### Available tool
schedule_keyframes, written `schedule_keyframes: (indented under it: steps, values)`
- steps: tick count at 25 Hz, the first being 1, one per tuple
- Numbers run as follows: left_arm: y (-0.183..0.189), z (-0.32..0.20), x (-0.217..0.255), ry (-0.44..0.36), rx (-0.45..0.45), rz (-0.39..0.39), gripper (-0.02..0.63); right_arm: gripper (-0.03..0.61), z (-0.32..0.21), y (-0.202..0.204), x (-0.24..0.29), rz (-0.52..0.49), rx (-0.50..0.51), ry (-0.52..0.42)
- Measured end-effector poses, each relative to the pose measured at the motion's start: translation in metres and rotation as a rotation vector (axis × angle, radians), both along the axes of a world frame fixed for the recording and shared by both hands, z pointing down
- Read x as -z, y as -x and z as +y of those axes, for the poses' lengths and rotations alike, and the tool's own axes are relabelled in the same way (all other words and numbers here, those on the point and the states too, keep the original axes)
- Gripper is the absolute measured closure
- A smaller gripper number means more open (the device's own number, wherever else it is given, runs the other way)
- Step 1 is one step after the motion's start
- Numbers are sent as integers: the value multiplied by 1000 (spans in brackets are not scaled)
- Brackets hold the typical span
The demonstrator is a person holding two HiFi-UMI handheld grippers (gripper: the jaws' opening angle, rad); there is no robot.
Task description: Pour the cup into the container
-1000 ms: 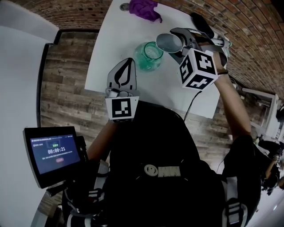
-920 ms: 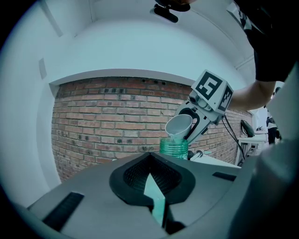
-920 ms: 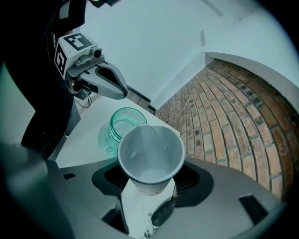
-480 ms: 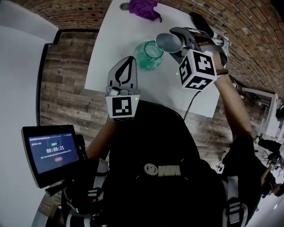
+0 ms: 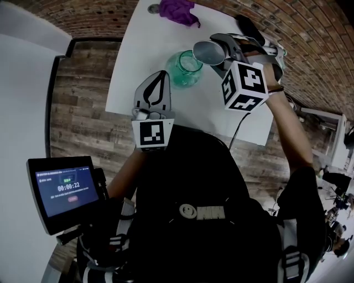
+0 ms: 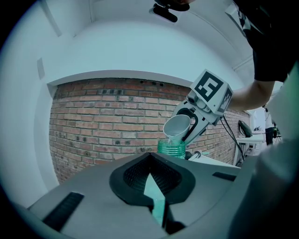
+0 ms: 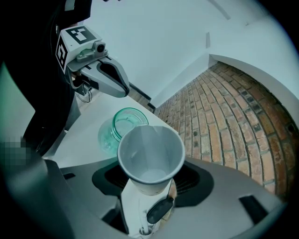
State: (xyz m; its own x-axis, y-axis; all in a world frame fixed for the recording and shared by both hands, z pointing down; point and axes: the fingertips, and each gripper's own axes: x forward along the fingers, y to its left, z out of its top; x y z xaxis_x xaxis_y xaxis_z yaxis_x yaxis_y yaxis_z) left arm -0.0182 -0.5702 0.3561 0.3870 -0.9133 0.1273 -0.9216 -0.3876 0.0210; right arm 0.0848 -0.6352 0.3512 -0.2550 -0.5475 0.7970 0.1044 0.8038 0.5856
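A green glass jar (image 5: 185,69) stands open on the white table (image 5: 138,61). My right gripper (image 5: 214,51) is shut on a pale grey cup (image 5: 208,52), which is tilted with its lip just over the jar's mouth. In the right gripper view the cup (image 7: 150,154) sits between the jaws of the right gripper (image 7: 149,168), mouth toward me, with the jar (image 7: 124,126) beyond it. I cannot tell what is in the cup. My left gripper (image 5: 160,78) hovers shut and empty near the table's front edge, short of the jar. The left gripper view shows the left gripper (image 6: 150,156), the cup (image 6: 177,126) and the jar (image 6: 171,148).
A purple cloth (image 5: 178,10) lies at the table's far end beside a small round object (image 5: 155,8). A screen with a timer (image 5: 63,190) sits at my lower left. Brick wall (image 5: 310,38) runs along the right. Wooden floor (image 5: 83,110) shows to the left of the table.
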Motion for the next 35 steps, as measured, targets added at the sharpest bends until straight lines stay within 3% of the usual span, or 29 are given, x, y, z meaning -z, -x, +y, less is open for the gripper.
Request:
schedule_keyframes:
  steps: [35]
  values:
    - [10, -13, 7, -14, 41, 8, 615, 311, -2, 2, 1, 32, 11, -14]
